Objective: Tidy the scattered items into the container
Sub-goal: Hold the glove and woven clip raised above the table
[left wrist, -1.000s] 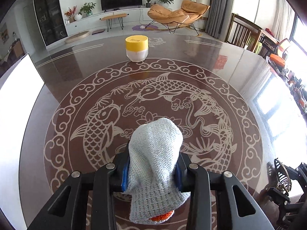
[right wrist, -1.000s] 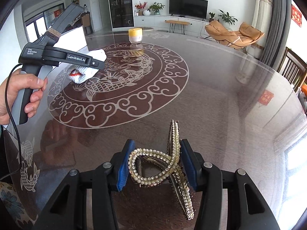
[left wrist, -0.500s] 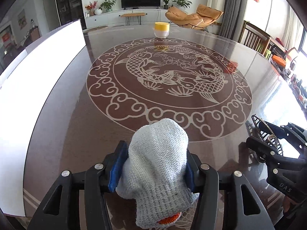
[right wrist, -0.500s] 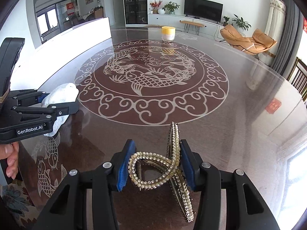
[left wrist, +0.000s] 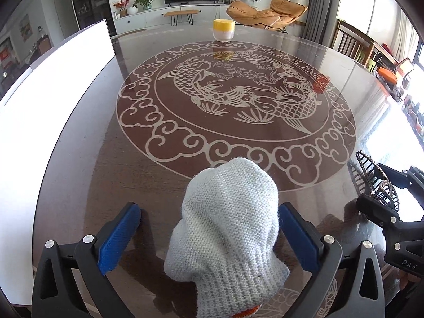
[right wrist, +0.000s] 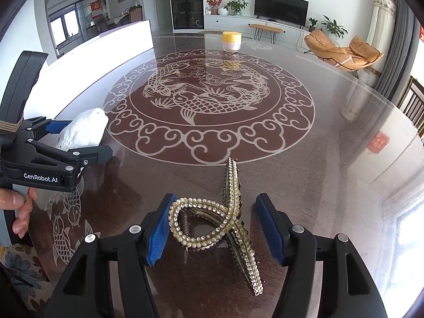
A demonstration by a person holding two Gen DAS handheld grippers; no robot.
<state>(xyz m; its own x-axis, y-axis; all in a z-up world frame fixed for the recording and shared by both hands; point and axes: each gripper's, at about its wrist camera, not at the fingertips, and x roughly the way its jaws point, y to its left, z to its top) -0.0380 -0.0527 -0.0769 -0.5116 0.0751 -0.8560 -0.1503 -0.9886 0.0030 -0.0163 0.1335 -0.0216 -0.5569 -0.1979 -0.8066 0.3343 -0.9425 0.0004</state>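
A pale blue knitted glove with an orange cuff edge lies on the dark table between the jaws of my left gripper. Those jaws are opening; the left pad stands well clear and the right pad is close beside the knit. The right wrist view shows the same glove and left gripper. A pearl-and-rhinestone hair claw stands on the table inside my right gripper, whose jaws are opening with a gap at the right pad. The hair claw and right gripper show at the right edge.
A white jar with a yellow lid stands at the far side of the round table, beyond the carp pattern. A large white panel runs along the table's left. A hand holds the left gripper's handle. Chairs stand at the right.
Both grippers drew back from the table's middle toward its near edge. The left jaws spread wide off the glove. The right jaws widened away from the hair claw.
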